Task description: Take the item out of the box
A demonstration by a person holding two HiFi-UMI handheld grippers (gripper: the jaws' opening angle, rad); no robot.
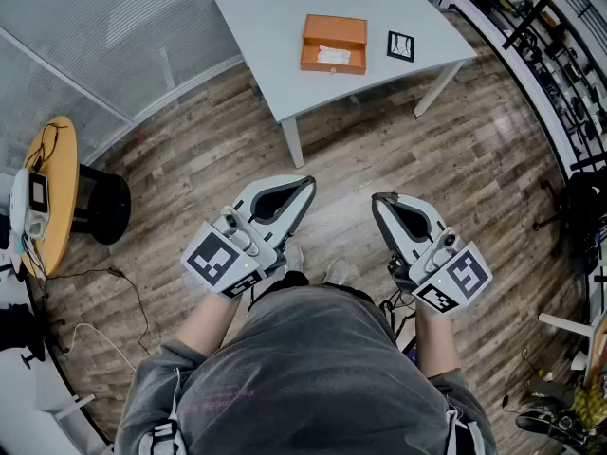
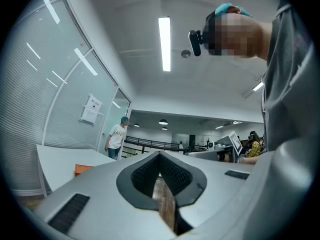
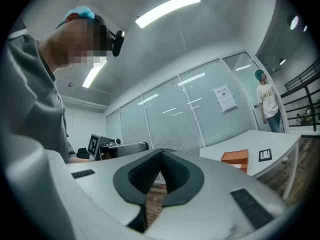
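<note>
Seeing orange box (image 1: 334, 44) sitting near the middle of the pale grey table (image 1: 256, 17), well ahead of both grippers, with nothing touching it. Noting a white patch (image 1: 333, 55) on its near side; not managing to tell whether the lid is up or down. Spotting a black-and-white marker card (image 1: 400, 46) lying flat just beside the box on its right, apart from it. Catching the same box as an orange sliver low at the left of the left gripper view, and next to the card in the right gripper view. Holding left gripper (image 1: 307, 184) low over the wood floor (image 1: 398, 150), out in front of the torso, jaws pressed together with tips meeting, nothing between them, only floor showing through the slot under the pads. Holding right gripper (image 1: 378, 199) alongside, near the left one but apart from it, jaws likewise closed tight and empty. Pointing both roughly toward the table. Seeing a second person (image 2: 118, 136) standing beyond the table by the glass partition (image 2: 60, 84). Seeing a round yellow table (image 1: 52, 192) with devices and cables at far left, a black round object (image 1: 104, 204) just beside it.
</note>
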